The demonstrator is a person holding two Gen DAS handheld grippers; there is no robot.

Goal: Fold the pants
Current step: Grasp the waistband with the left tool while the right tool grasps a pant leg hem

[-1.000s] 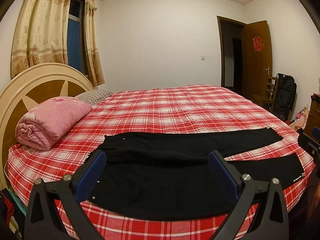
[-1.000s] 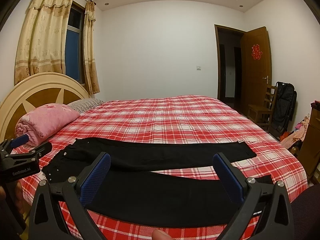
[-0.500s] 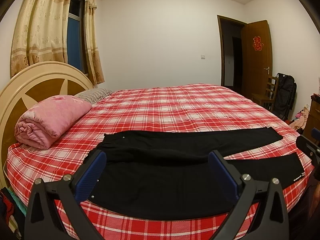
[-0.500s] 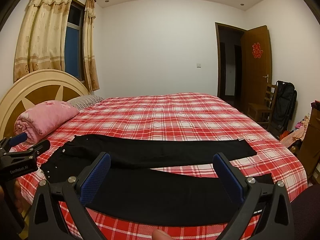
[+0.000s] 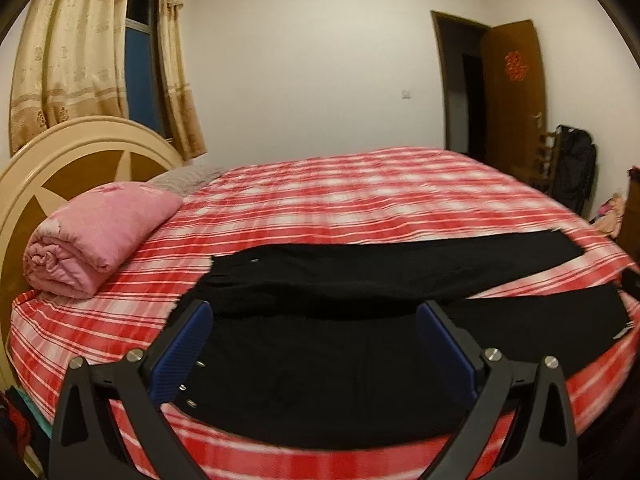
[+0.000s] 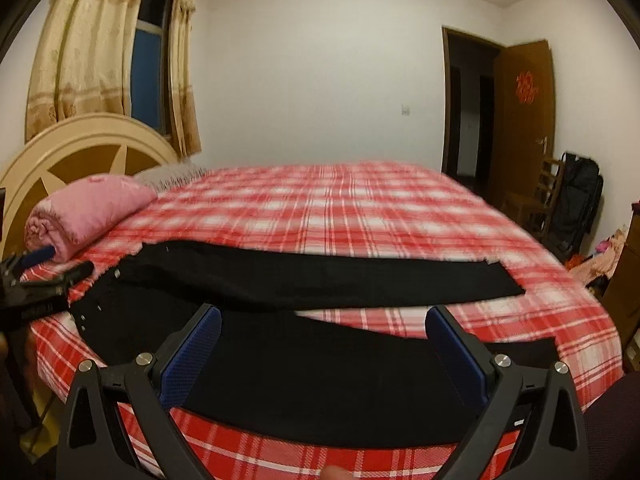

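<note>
While the black pants (image 5: 360,344) lie spread along the near edge of the red plaid bed (image 5: 360,208), 2 blue-padded grippers, left (image 5: 314,354) and right (image 6: 322,354), hover spread wide, holding nothing; bare plaid lies beyond.

Spread flat across the near edge of the red-and-white checked round bed (image 5: 360,208): long black pants (image 5: 340,368), waist leftward, legs rightward, far leg behind near leg. Left, by the curved cream wooden headboard (image 5: 80,148): rolled pink quilt (image 5: 96,236). Far right: open brown wooden door (image 5: 514,92).
</note>
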